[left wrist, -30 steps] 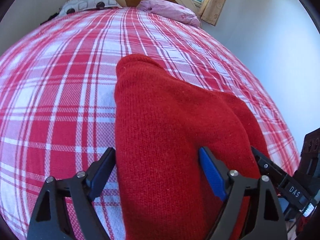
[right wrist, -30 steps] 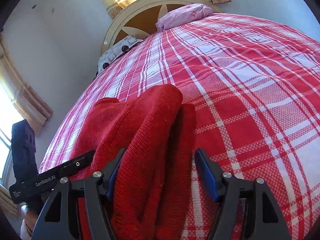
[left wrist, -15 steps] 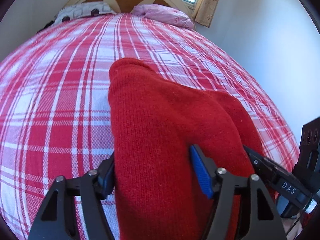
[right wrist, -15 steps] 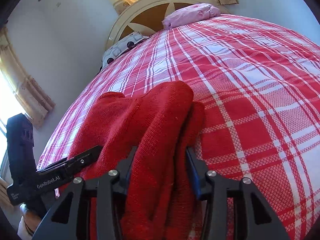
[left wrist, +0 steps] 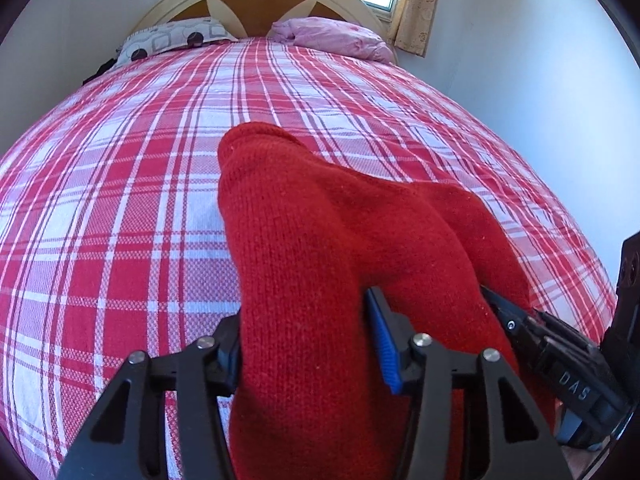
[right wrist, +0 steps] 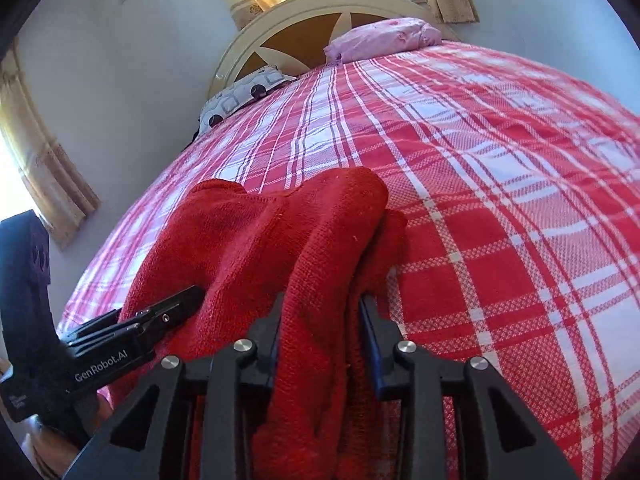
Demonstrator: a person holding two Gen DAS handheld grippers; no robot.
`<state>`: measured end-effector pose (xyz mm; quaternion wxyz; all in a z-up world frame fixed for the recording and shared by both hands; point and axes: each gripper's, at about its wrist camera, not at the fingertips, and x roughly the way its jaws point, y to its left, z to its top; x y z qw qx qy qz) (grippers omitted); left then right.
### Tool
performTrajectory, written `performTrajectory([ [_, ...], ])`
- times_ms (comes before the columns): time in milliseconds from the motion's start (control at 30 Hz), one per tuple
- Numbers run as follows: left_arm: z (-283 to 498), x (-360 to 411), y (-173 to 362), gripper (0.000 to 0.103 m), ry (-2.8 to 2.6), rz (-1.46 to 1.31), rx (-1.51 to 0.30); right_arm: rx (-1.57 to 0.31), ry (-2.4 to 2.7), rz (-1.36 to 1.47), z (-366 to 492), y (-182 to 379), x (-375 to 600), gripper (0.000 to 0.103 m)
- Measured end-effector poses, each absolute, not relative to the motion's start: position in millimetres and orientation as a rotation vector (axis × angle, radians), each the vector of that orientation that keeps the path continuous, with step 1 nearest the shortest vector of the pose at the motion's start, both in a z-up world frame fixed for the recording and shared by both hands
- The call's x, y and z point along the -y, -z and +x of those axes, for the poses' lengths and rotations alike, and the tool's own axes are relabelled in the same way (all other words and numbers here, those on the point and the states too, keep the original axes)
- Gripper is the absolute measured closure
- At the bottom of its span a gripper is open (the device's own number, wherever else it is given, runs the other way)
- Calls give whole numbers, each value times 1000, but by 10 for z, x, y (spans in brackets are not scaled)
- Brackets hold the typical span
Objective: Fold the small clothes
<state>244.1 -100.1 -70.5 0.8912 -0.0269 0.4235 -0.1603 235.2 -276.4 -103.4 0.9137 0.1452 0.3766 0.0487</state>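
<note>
You have one bed under a red-and-white plaid cover [left wrist: 120, 208], with one curved headboard [left wrist: 256, 4] and two pillows, one patterned [left wrist: 176, 38] and one pink [left wrist: 332, 38], at its far end. One red knitted garment [left wrist: 320, 240] lies bunched at the near edge, with wide bare plaid beyond it and a wall along either side. Your two grippers, left gripper [left wrist: 306, 348] and right gripper [right wrist: 320, 340], are each closing with a thick fold of the knit between the pads, already pressed.
</note>
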Motion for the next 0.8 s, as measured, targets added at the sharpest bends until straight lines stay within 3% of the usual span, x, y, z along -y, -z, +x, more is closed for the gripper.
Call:
performTrajectory([
  [200,2287,960,556,63,292,-20,-891,-722,-117,340,2081,815,2745,76],
  [600,1810,1018,506,64,272,111,-863,-741,-116,379,1573,872,2729,76],
  [700,1826,1018,556,60,252,123,-863,-747,-116,448,1595,904,2810,69],
  [800,1868,978,561,50,236,105,-873,-784,-99,526,1674,975,2917,46],
])
